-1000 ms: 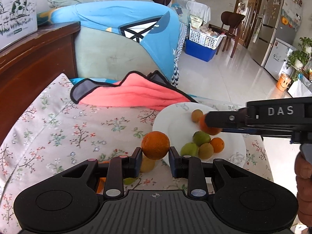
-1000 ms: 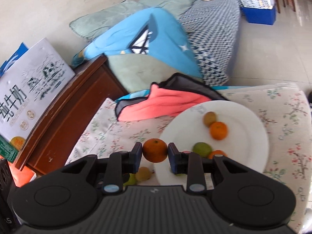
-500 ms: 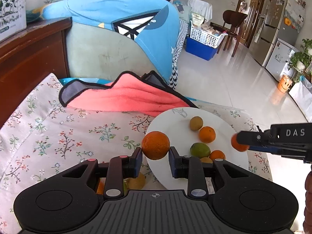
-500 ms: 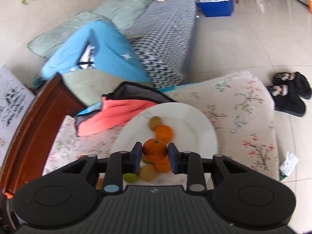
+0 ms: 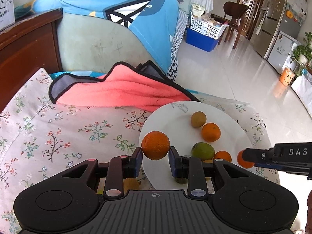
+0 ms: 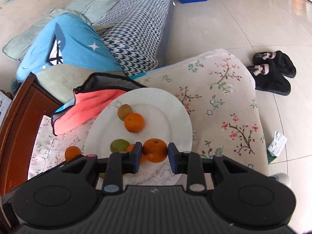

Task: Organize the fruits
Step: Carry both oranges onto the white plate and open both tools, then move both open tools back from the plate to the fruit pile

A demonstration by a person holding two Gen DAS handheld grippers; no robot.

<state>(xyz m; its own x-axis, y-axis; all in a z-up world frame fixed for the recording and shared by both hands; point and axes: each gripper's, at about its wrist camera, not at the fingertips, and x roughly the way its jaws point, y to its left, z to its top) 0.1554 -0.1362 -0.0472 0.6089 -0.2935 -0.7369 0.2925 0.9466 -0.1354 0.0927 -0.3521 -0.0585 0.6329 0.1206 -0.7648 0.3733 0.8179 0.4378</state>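
Left tongs (image 5: pixel 155 160): clamped on an orange (image 5: pixel 155 145), the two pads pressing its sides at about the widest part; the fruit hangs just over the near-left rim of the white plate (image 5: pixel 175 115).

Right tongs (image 6: pixel 154 157): clamped on a second orange (image 6: pixel 155 149), held the same way across its middle, above the near part of the plate.

Fruit ahead of the tongs: on the plate lie a brownish kiwi-like fruit (image 5: pixel 198 119) touching a small orange (image 5: pixel 211 132), and nearer, a green fruit (image 5: pixel 202 151) beside another small orange (image 5: pixel 223 156). Under the left tongs, off the plate on the floral cloth (image 5: pixel 58 132), more fruit shows only in part.

Handling, as I judge it: the oranges look light, round and firm, with a dimpled peel that gives the pads some purchase; too hard a squeeze would bruise them, too light a one would let a ball roll out.

Where to hold: across the widest girth, pads opposite each other, as both are now.

Setting down: round fruit rolls on a smooth plate, so lower it to touch, best against the fruit already there, before letting go.

Risk: the plate rests on soft bedding and could tip under a push at its rim.
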